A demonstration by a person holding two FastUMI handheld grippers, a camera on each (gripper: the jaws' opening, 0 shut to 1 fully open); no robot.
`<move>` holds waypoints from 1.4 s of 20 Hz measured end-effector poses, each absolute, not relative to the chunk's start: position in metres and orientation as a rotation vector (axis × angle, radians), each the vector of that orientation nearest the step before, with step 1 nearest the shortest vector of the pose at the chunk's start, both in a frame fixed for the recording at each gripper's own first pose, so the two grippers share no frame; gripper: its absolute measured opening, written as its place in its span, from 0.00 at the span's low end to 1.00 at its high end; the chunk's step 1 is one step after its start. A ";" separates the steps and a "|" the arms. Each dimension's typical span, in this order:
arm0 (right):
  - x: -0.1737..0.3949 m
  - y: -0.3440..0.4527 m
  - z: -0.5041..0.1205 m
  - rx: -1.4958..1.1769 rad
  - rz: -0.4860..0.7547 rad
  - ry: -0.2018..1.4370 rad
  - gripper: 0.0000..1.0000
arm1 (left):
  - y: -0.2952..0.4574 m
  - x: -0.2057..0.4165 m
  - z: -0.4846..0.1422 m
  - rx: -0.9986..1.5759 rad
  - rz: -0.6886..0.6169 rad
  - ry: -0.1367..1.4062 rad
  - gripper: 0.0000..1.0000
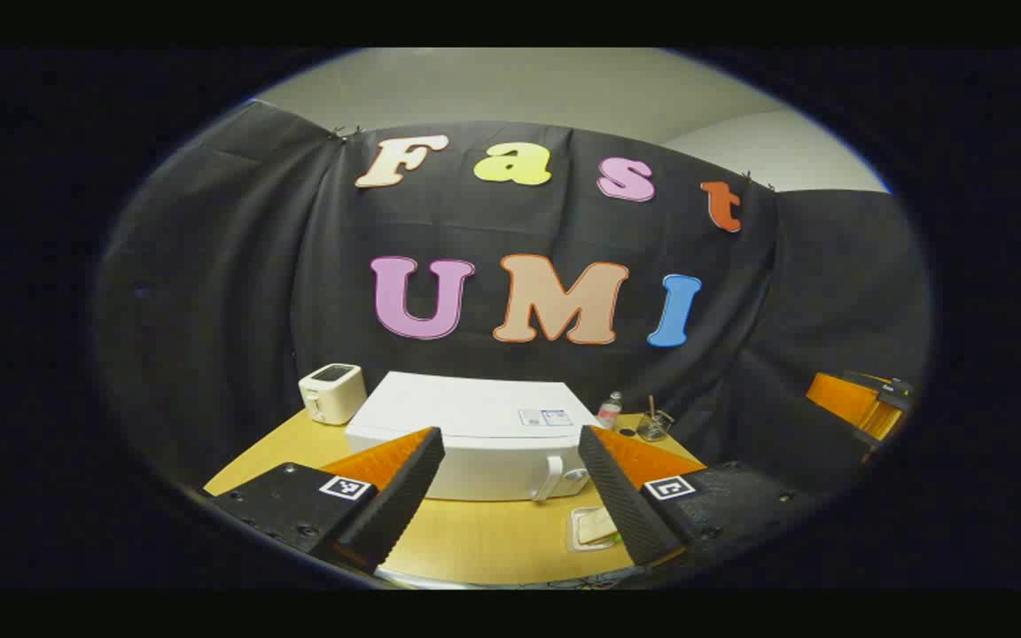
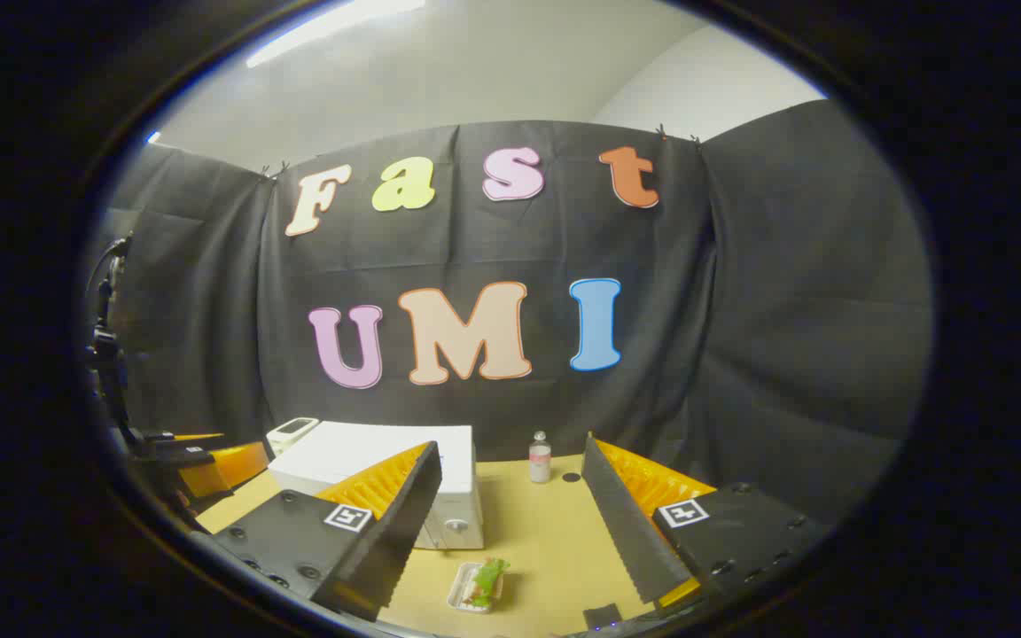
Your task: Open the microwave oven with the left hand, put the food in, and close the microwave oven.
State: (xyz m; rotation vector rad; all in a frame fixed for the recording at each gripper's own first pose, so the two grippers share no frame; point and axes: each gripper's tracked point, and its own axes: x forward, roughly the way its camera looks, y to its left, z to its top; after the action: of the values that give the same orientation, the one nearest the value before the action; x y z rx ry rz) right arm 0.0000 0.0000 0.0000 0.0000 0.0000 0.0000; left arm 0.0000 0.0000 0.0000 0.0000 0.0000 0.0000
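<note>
In the left gripper view, at the far left of the tabletop point(image 1: 475, 540) you see a small cream toaster point(image 1: 331, 392). Just to its right stands the white microwave oven point(image 1: 475, 434), with its door closed and its handle point(image 1: 551, 477) on the right part of the front. Your left tongs point(image 1: 510, 496) hang in front of the oven, wide apart and holding nothing; the oven front shows between the two fingers. On the near side of the oven, a little to the right, the food point(image 1: 597, 526) lies in a shallow white tray on the tabletop, partly hidden behind the right finger. Further right, behind the oven's right corner, stand a small bottle point(image 1: 610, 409) and a glass jar point(image 1: 654, 426). At the far right edge your other gripper shows, apart from the oven.

In the right gripper view, the microwave oven point(image 2: 369, 456) is on the left, and the food point(image 2: 480, 583) lies on the tabletop point(image 2: 546, 532) near its front right corner, not touching it. Your right tongs point(image 2: 510, 523) are also wide apart and empty, above the tabletop, with the food low between the fingers. The small bottle point(image 2: 541, 458) stands far behind, near the cloth wall.
</note>
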 end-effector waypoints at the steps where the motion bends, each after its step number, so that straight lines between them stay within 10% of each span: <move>1: 0.000 -0.003 0.001 0.001 -0.005 -0.002 0.96 | -0.003 0.000 0.003 0.010 -0.002 -0.007 0.96; 28: 0.049 -0.046 -0.030 -0.006 -0.076 0.082 0.96 | -0.009 0.073 -0.062 0.014 -0.040 0.090 0.96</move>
State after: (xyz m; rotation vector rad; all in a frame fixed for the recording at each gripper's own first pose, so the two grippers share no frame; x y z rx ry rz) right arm 0.0493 -0.0462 -0.0298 -0.0056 0.0823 -0.0758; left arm 0.0732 -0.0089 -0.0618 0.0138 0.0902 -0.0400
